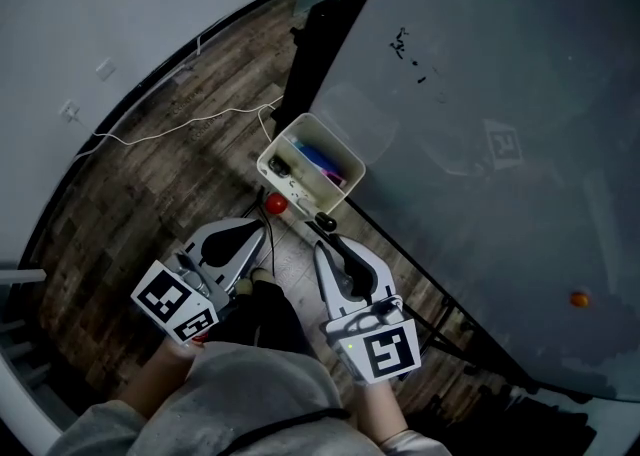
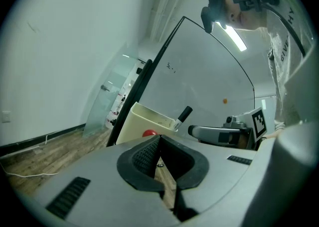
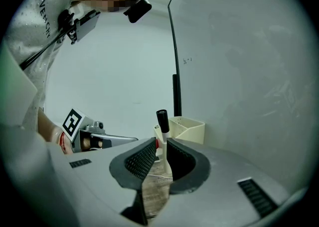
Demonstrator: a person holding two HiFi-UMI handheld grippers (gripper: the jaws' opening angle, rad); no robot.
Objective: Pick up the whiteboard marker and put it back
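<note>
- Pinches a white whiteboard marker with a black cap (image 3: 162, 119) between the ribbed black pads of the right gripper (image 3: 160, 144), with the barrel upright and the cap clear above the jaw tips.
- Holds that gripper low in front of the body, pointing toward a cream rectangular plastic tray (image 3: 192, 130) fixed at the edge of a large grey whiteboard (image 1: 480, 94).
- In the head view, places the whiteboard marker (image 1: 325, 221) just beside the near corner of the tray (image 1: 283, 140) and outside it; cannot tell whether cap and tray touch.
- Holds the left gripper (image 2: 159, 139) alongside, roughly level, with its black pads pressed together at the tips and empty.
- In the head view, sets the left gripper (image 1: 262, 232) near the right gripper (image 1: 322, 242), the two apart, both aimed at the tray.
- From the left gripper view, shows the black cap (image 2: 183, 115) slanting up past the tray's right corner (image 2: 137, 124).
- Inside the tray, holds blue and purple pens (image 1: 322, 160) lying along its length.
- Below the tray, shows a small red round thing (image 1: 275, 204), too small to identify.
- Under everything, shows a dark wood-plank floor (image 1: 170, 184) with a thin white cable (image 1: 190, 122) trailing across it.
- On the whiteboard, carries a small orange dot (image 1: 579, 298) far to the right and a few dark marks near the top.
</note>
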